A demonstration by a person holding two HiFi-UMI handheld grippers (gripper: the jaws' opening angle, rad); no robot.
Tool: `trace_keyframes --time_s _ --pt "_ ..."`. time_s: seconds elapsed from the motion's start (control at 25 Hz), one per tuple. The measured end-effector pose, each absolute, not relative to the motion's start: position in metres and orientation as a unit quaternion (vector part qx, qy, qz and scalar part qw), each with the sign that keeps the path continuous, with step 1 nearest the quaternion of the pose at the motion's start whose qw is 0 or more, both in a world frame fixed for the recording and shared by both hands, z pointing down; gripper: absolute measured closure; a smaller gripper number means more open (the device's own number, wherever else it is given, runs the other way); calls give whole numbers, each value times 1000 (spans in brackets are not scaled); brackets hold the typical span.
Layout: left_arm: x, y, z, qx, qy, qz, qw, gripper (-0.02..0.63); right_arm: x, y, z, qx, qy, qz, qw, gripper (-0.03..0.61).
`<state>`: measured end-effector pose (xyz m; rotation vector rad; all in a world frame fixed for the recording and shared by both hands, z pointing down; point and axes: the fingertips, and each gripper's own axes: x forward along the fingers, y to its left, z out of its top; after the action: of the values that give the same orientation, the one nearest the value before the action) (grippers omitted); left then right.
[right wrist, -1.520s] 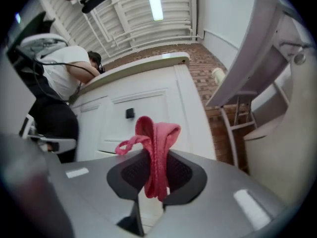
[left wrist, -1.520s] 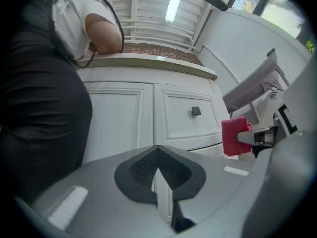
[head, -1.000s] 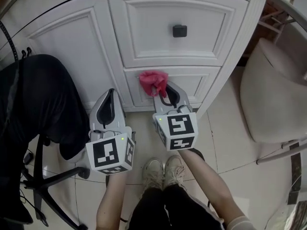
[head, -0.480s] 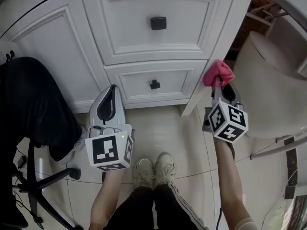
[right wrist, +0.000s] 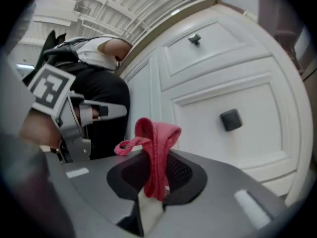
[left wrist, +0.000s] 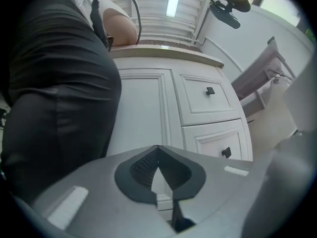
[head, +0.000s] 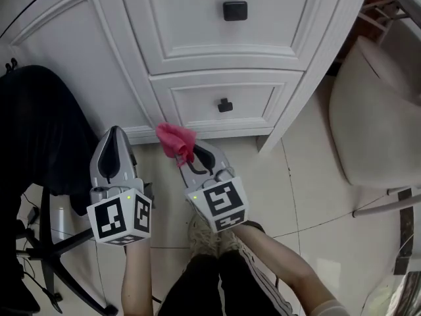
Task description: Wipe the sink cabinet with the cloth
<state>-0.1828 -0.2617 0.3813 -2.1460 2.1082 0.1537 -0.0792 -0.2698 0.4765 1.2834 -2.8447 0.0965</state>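
The white sink cabinet [head: 112, 58] fills the top of the head view, with a black knob on its upper drawer [head: 235, 10] and another on its lower drawer [head: 225, 105]. My right gripper [head: 186, 155] is shut on a bunched pink cloth [head: 175, 139], held low at the cabinet's foot, left of the lower drawer. Whether the cloth touches the cabinet I cannot tell. In the right gripper view the cloth [right wrist: 154, 135] sticks up between the jaws of the right gripper [right wrist: 154, 180], before the lower drawer's knob [right wrist: 231, 119]. My left gripper [head: 115, 145] is shut and holds nothing, just left of the cloth.
A person in black clothing [head: 39, 130] stands close on the left against the cabinet door. A black chair base [head: 62, 242] lies at the lower left. A white rounded fixture [head: 375, 124] stands to the right. My shoes are on the tiled floor [head: 309, 196].
The right gripper swung with the cloth from the lower drawer to the cabinet's right corner, then back left and down to the cabinet's foot. The left gripper shifted slightly left.
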Motion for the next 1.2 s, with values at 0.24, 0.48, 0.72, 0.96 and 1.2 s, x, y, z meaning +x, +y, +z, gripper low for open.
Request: trace_keyframes --time_s 0.24,0.48,0.72,0.96,1.2 --pt "-209 -269 402 -696 715 44 53 601 -84 -323 498 443 -895 4 42 510" --pt "-183 -276 415 -711 700 56 30 601 30 -335 497 548 -836 42 4 514" --pt "-143 -279 412 -738 672 50 35 601 128 -336 496 618 -785 49 -4 514" --pt "-116 -278 392 -757 650 47 49 601 191 -335 501 678 -731 76 -1 515" --pt "-116 -244 329 -757 648 69 54 601 183 -278 423 662 -742 100 -48 517"
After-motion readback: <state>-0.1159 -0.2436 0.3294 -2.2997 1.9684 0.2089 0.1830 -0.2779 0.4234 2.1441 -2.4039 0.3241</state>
